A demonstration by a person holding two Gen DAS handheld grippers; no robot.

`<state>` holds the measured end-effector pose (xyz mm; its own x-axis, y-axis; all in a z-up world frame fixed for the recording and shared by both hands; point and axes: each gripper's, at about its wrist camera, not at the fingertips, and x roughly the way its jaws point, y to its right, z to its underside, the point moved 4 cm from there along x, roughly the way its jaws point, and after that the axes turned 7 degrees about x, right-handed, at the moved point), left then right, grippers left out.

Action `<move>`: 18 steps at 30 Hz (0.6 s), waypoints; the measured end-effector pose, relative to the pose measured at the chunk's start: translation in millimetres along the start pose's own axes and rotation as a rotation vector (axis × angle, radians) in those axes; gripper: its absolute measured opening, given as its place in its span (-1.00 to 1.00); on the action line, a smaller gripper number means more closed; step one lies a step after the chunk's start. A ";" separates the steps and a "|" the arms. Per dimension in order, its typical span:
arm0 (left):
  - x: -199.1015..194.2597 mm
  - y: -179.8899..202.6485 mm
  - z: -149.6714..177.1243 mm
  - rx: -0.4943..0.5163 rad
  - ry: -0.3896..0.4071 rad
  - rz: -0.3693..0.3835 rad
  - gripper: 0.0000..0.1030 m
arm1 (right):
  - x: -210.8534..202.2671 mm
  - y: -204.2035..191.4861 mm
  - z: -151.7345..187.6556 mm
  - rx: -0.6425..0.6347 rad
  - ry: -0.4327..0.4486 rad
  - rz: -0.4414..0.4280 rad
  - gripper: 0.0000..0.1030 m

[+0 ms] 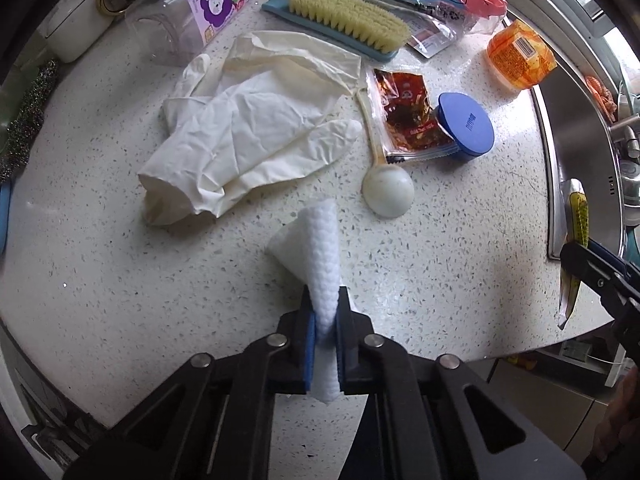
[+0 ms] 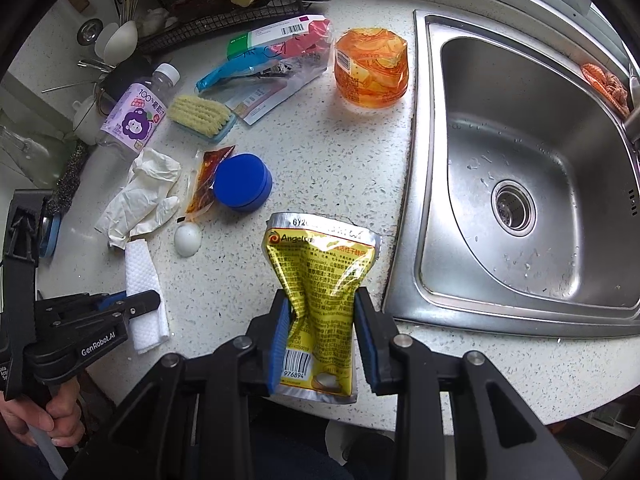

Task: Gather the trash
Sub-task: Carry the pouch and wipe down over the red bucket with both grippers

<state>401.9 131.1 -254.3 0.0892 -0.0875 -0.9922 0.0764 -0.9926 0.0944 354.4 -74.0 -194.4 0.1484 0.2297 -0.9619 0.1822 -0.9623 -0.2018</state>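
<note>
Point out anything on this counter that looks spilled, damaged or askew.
The juice bottle lies on its side. The yellow pouch is crumpled in the right tongs. The spoon lies face down. No spill shows.

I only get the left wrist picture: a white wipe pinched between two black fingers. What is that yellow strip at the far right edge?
Observer: A yellow yeast packet, crumpled, squeezed in the right gripper.
Operator: Anything printed on it?
Observer: "Angel" near its top, a barcode near its bottom.
Operator: What lies beyond it?
Observer: A steel sink, its basin wet, with a round drain.
</note>
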 end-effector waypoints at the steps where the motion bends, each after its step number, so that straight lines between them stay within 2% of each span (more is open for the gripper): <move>1: -2.9 -0.6 5.1 0.001 0.001 -0.008 -0.88 | -1.7 -0.8 0.6 -0.004 0.005 -0.004 -0.43; 5: -18.5 8.4 14.1 -0.023 0.008 0.004 -0.88 | -13.0 1.7 7.0 -0.019 0.024 -0.024 -0.43; 10: -54.8 41.6 26.7 0.026 0.074 -0.025 -0.88 | -36.7 10.4 19.7 -0.040 0.062 -0.062 -0.43; 13: -69.5 68.4 42.2 0.047 0.098 -0.029 -0.88 | -52.3 18.3 30.2 -0.051 0.089 -0.079 -0.43; 18: -89.8 105.9 87.7 0.083 0.167 -0.011 -0.88 | -79.0 38.4 53.3 -0.055 0.128 -0.100 -0.43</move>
<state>315.0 26.4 -162.4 0.2526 -0.0681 -0.9652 -0.0037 -0.9976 0.0694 297.9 -136.8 -136.0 0.2487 0.3437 -0.9056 0.2548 -0.9252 -0.2812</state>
